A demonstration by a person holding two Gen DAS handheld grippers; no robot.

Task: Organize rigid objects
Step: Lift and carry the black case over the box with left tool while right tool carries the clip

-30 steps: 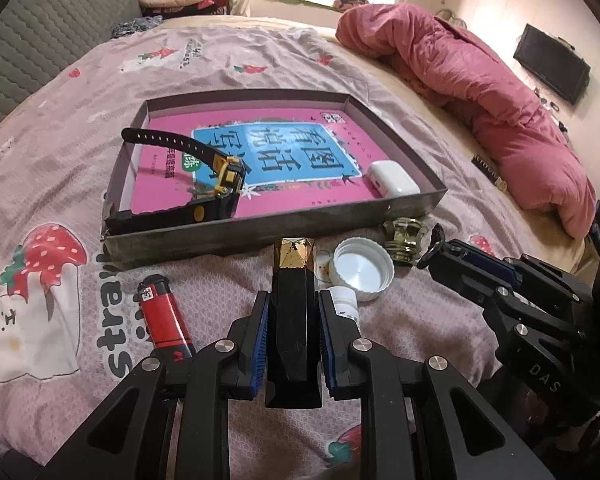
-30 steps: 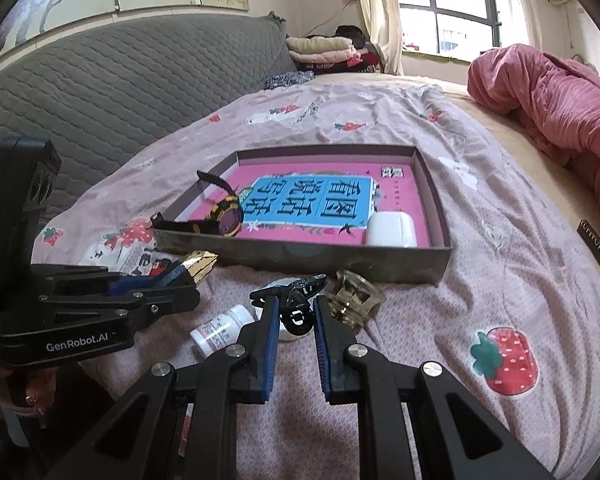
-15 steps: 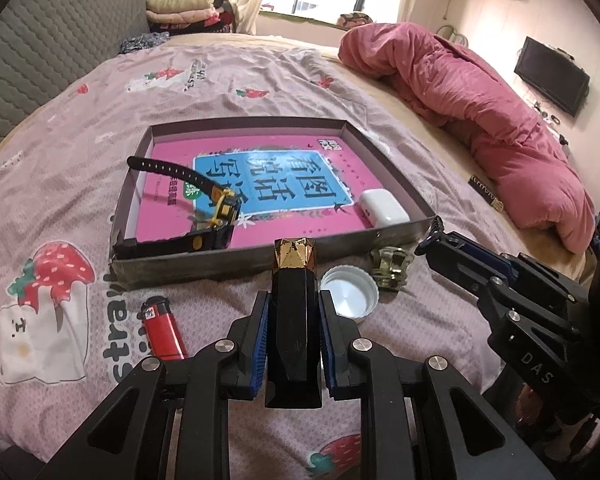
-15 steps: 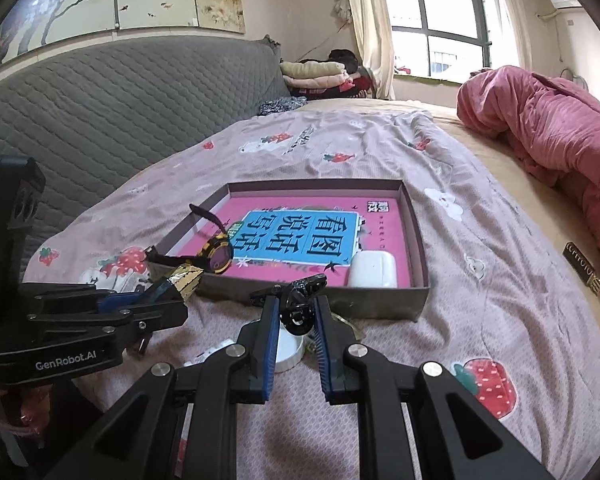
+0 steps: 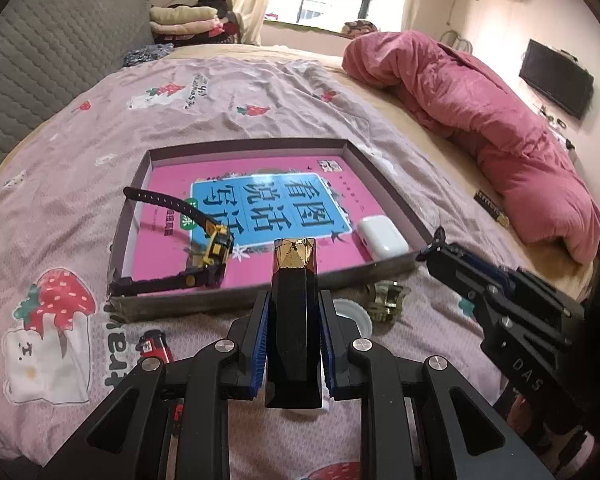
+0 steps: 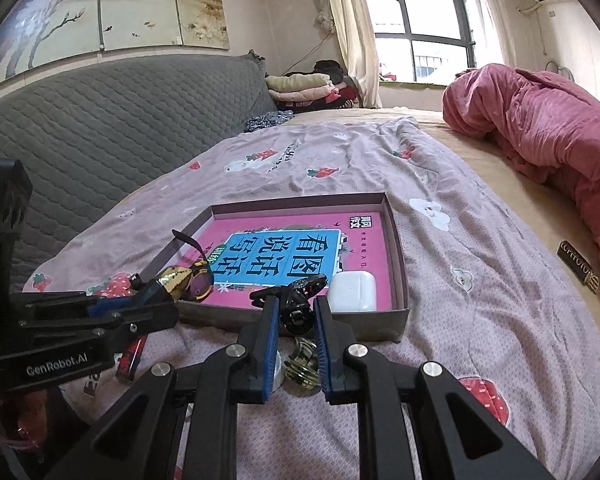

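While my left gripper point(image 5: 293, 316) pinches a black bottle with a gold cap point(image 5: 294, 304), my right gripper point(image 6: 296, 334) clamps a black clip point(image 6: 296, 304) (both held above the bed point(image 6: 480, 280)). Beyond them sits the shallow box point(image 5: 384, 184) holding a pink book point(image 5: 260, 200), a watch point(image 5: 212, 248) and a white earbud case point(image 5: 382, 236). A white lid point(image 5: 354, 314), a gold fitting point(image 5: 384, 298) and a red lighter point(image 5: 154, 346) lie just before it.

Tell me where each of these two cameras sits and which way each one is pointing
Left wrist: rides the left gripper, facing the tray and window; its fingers clamp a black gold-capped bottle; right gripper at right edge.
Right wrist: rides the right gripper, facing the tray and grey headboard; fingers clamp a black clip; left gripper at left.
Shared: tray, watch, white case.
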